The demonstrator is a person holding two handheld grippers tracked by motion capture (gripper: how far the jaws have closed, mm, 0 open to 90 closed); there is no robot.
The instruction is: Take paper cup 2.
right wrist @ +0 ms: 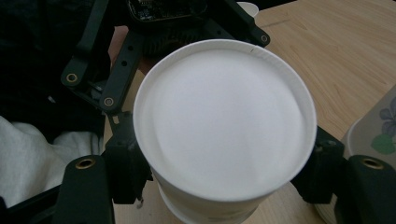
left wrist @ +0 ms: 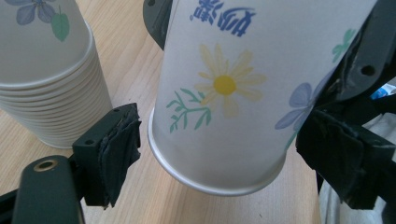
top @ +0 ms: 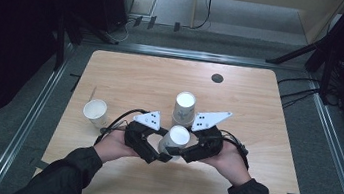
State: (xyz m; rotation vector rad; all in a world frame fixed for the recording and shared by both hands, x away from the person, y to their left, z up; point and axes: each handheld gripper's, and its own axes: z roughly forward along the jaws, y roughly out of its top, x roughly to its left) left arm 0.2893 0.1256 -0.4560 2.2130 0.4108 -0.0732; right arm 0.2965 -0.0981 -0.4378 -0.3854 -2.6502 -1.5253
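The right tongs (top: 176, 150) pinch a white paper cup with flowers (top: 175, 140) above the wooden table (top: 255, 138), near the upside-down cup stack (top: 184, 107). The left tongs (top: 162, 155) are spread around its rim, not touching. Next, I think, the left tongs must squeeze gently.

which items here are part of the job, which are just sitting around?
In the job:
held cup, flower print, bottom up
right gripper, clamped on it
left gripper, jaws around its rim end, left pad clear of it
cup stack, bottoms up

Lying about:
lone cup
table's dark round cap
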